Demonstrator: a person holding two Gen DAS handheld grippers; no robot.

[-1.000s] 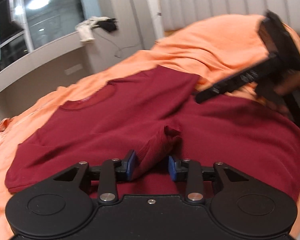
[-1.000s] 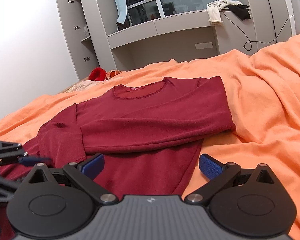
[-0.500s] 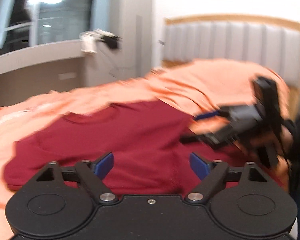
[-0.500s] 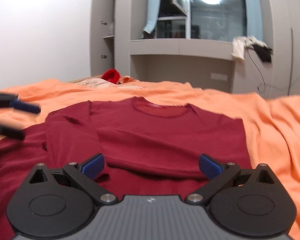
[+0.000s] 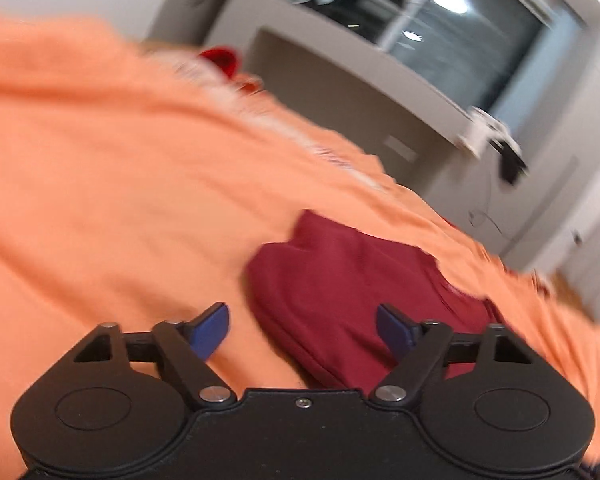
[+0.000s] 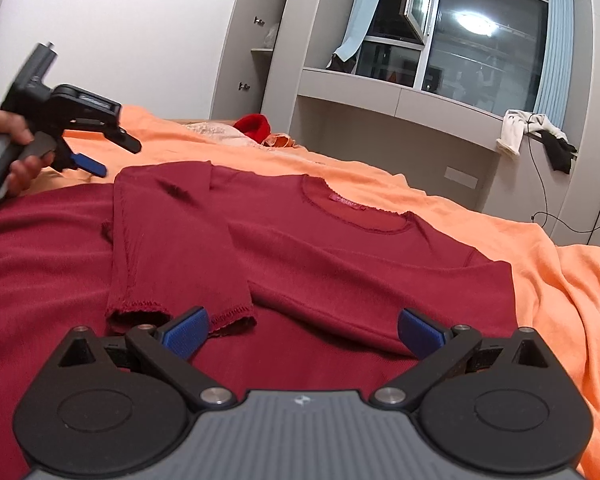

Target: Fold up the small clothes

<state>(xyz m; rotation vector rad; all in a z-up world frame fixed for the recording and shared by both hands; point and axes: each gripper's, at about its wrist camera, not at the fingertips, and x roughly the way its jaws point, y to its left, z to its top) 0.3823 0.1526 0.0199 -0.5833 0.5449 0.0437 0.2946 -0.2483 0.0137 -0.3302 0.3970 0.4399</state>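
Released a second ago, the left sleeve (image 6: 172, 256) now lies folded across the maroon shirt (image 6: 340, 264), freeing both tools. Right gripper (image 6: 300, 332) hovers low with jaws apart, empty; beyond, left gripper (image 6: 96, 160) hangs wide and empty over the orange bedspread (image 6: 560, 280).

It was a home bedroom: a bed with an orange sheet (image 6: 560, 280), a grey wardrobe (image 6: 256, 36), a window (image 6: 480, 28) with blue curtains (image 6: 358, 8), and clothes (image 6: 512, 136) on the sill.
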